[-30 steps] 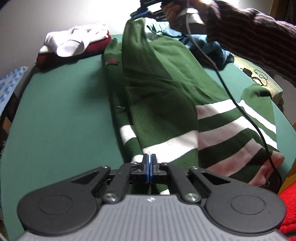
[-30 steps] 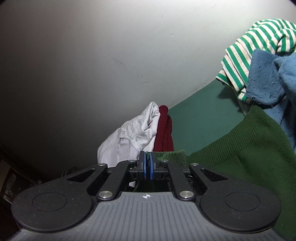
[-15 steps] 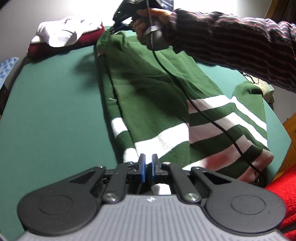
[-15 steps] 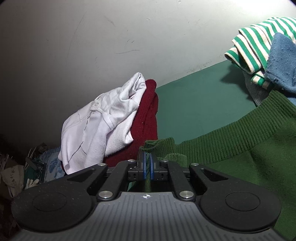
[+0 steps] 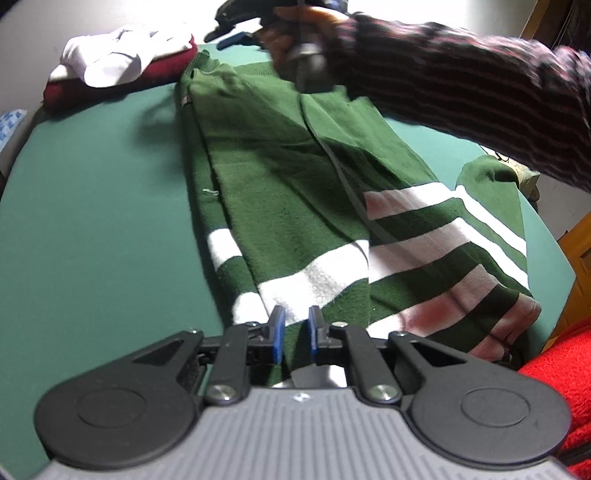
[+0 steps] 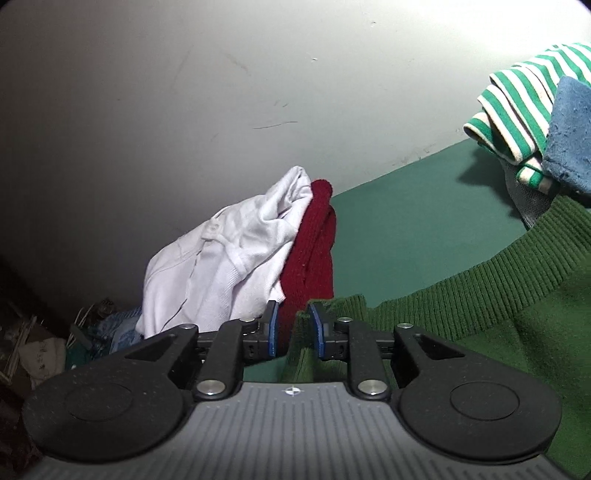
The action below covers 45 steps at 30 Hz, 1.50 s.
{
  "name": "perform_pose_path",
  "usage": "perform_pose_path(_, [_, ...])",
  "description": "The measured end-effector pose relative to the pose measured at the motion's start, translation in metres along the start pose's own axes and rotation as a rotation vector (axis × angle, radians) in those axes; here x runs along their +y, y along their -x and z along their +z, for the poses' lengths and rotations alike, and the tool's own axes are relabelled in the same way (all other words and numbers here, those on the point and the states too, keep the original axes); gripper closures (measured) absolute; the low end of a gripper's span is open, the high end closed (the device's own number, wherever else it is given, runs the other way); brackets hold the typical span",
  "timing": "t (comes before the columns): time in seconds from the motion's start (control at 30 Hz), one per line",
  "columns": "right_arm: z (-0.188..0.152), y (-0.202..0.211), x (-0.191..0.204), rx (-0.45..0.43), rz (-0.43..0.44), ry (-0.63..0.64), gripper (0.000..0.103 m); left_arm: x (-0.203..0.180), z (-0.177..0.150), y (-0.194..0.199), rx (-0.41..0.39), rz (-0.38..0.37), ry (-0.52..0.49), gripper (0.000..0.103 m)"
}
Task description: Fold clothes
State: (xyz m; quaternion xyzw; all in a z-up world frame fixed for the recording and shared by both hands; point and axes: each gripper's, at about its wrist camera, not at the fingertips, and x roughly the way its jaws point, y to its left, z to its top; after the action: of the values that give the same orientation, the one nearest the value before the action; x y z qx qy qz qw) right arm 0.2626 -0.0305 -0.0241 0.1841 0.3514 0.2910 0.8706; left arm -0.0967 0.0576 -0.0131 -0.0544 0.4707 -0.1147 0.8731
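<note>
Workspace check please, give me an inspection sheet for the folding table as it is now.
Surface: green table, mostly bare on one side.
Job's things: green striped sweater laid flat, one side folded over.
Clutter: white and dark red clothes stacked; striped and blue garments piled; red fabric at edge.
Grippers: left gripper and right gripper just opened, sweater edge between the pads.
Cables: black cable across sweater.
Surroundings: pale wall.

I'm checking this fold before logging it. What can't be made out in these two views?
- Green sweater, left wrist view: near hem hidden behind the left gripper.
- Right gripper, same view: blurred, cut by the top edge.
- Striped top, right wrist view: cut by the right edge.
</note>
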Motion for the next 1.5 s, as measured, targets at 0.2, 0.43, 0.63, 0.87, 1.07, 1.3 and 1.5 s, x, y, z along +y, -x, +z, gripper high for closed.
perform_pose_path(0.2, [-0.037,0.021,0.012,0.152,0.039,0.210,0.085,0.003,0.000,0.002,0.004,-0.018,0.011,0.096])
perform_pose_path(0.43, [-0.051,-0.005,0.013,0.171,0.019,0.195,0.092,0.003,0.001,0.002,0.007,-0.025,0.020,0.102])
perform_pose_path(0.63, [-0.043,-0.025,0.020,0.134,-0.026,0.181,0.099,0.003,0.000,0.006,0.008,-0.025,0.028,0.102])
perform_pose_path(0.87, [-0.061,0.030,0.050,0.175,0.037,0.350,0.087,0.006,-0.009,0.017,0.030,-0.039,0.034,0.096])
perform_pose_path(1.07, [-0.108,0.064,0.066,0.263,0.014,0.442,0.087,0.006,-0.010,0.009,0.051,-0.081,0.061,0.096])
perform_pose_path(1.3, [-0.139,0.065,0.091,0.254,-0.072,0.532,0.079,0.013,-0.013,0.020,0.021,-0.105,0.112,0.072])
perform_pose_path(1.5, [-0.136,0.066,0.090,0.230,-0.098,0.497,0.100,0.006,-0.015,0.020,-0.004,-0.140,0.106,0.061])
